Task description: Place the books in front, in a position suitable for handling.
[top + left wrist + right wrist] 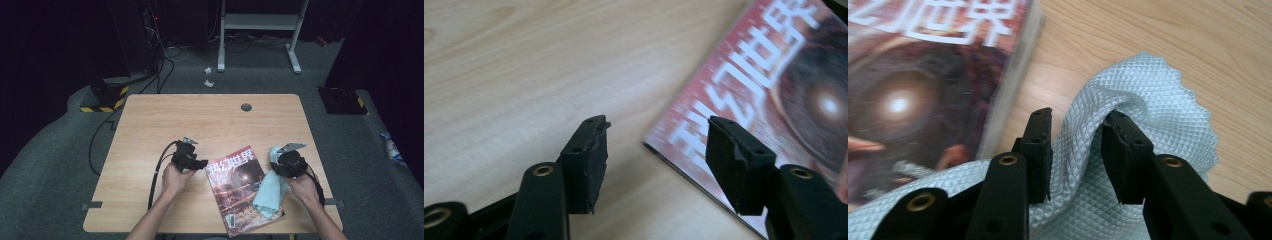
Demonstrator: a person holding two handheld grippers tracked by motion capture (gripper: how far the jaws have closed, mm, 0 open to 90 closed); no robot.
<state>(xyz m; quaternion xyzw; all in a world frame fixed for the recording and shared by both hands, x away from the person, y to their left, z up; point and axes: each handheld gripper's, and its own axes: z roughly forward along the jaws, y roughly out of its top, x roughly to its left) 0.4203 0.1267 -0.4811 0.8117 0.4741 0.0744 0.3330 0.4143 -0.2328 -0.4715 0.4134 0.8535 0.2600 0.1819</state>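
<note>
Apparently mid-wipe: the right gripper (pixel 1075 150) pinches the pale-blue cloth (pixel 1148 100) over the magazine (pixel 239 187); the left gripper (pixel 656 150), jaws wide, should steady its corner.

high view: above, facing forward-down over whole table (pixel 210 115); gripper views: close, low along jaws; all share the magazine (pixel 240 187) cover
</note>
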